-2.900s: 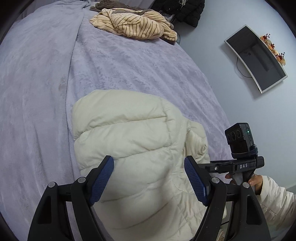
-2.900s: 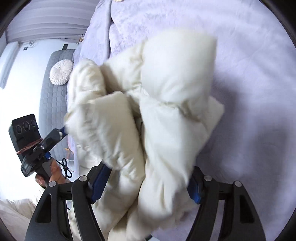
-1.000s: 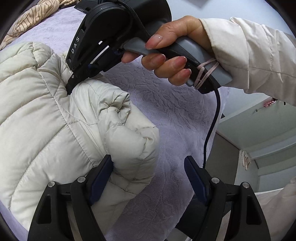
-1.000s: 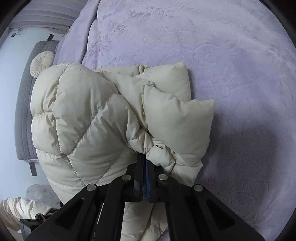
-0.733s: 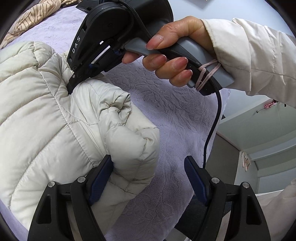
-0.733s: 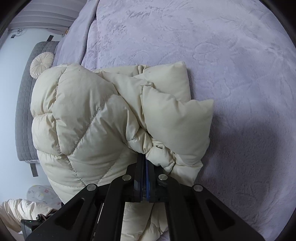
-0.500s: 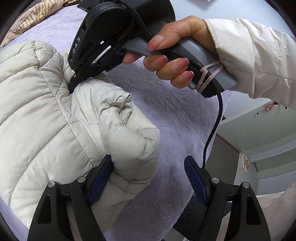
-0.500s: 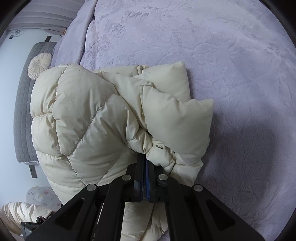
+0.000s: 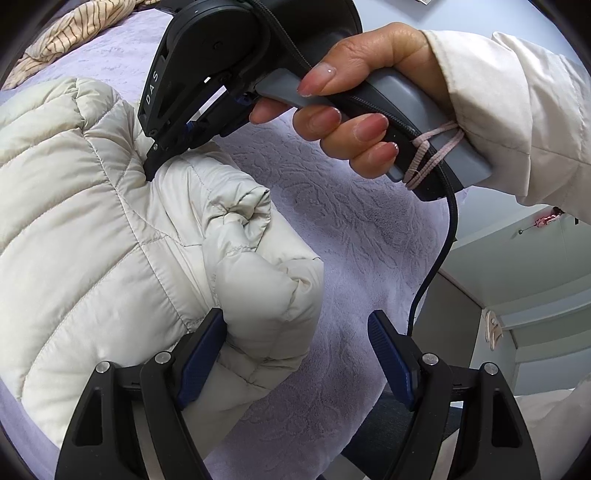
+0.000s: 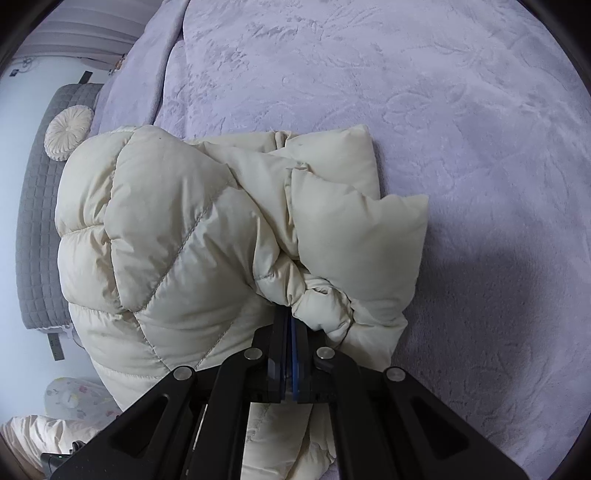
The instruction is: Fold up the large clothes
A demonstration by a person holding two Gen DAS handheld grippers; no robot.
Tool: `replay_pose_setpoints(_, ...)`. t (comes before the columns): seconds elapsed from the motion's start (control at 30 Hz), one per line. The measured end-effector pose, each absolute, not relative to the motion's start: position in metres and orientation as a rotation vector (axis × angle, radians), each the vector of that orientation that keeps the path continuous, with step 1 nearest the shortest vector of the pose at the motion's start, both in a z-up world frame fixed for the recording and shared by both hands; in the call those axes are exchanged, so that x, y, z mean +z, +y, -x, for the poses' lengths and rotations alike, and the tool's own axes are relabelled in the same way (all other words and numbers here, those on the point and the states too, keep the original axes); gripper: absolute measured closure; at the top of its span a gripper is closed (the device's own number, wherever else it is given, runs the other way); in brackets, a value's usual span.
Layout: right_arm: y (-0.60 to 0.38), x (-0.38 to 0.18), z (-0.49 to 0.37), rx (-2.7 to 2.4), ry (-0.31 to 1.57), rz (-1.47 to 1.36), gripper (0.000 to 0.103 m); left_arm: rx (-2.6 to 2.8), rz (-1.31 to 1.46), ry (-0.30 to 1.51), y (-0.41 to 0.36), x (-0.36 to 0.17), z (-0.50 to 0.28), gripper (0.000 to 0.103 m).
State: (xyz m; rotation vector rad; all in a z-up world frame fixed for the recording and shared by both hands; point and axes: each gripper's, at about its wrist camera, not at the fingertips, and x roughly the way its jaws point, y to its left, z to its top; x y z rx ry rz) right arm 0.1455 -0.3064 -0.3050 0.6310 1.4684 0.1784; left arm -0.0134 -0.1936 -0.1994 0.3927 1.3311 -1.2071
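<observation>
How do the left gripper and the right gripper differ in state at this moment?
The left gripper stands open, a jacket corner by one pad; the right gripper is shut, its tips pressed into the jacket. The left is seen end-on, the right also from the side. Both point down at the bed.

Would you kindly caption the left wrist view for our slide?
Open left gripper beside folded cream puffer jacket on lilac bedspread; shut right gripper presses its quilting.

Cream quilted puffer jacket (image 9: pixel 92 229); lilac embossed bedspread (image 10: pixel 406 92); tan black-striped garment (image 9: pixel 70 29); blue-padded black jaws
</observation>
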Motion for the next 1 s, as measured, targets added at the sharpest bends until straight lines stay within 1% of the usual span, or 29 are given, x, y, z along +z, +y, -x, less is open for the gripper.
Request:
replay_pose_setpoints(0.13, -0.3, -0.297, -0.144, 0.154, 1.469, -0.613, 0.103, -1.186, -0.369, 1.339, -0.192, -0.193, 0.011, 0.024)
replay_pose_setpoints(0.33, -0.288, -0.285, -0.145, 0.108, 1.462, -0.577, 0.103, -1.117, -0.355, 1.307, -0.177, -0.166, 0.0, 0.024)
replay_pose_setpoints(0.4, -0.284, -0.278, -0.145, 0.091, 1.458, -0.563, 0.103, -1.078, -0.35, 1.291, -0.168, -0.155, -0.006, 0.024)
replay_pose_setpoints(0.47, -0.28, -0.269, -0.143, 0.076, 1.448, -0.55, 0.099, -1.025, -0.322, 1.286, -0.156, -0.144, -0.014, 0.024)
replay_pose_setpoints(0.7, -0.269, -0.228, -0.126, 0.024, 1.403, -0.527, 0.098, -0.786, -0.201, 1.287, -0.107, -0.113, -0.049, 0.023)
replay_pose_setpoints(0.8, -0.262, -0.208, -0.113, -0.004, 1.388, -0.512, 0.097, -0.672, -0.163, 1.279, -0.088, -0.104, -0.061, 0.007)
replay_pose_setpoints(0.97, -0.249, -0.178, -0.092, -0.054, 1.37, -0.489, 0.097, -0.567, -0.112, 1.257, -0.062, -0.088, -0.074, 0.007)
replay_pose_setpoints(1.0, -0.246, -0.172, -0.088, -0.06, 1.366, -0.489, 0.097, -0.552, -0.108, 1.255, -0.058, -0.084, -0.073, 0.0)
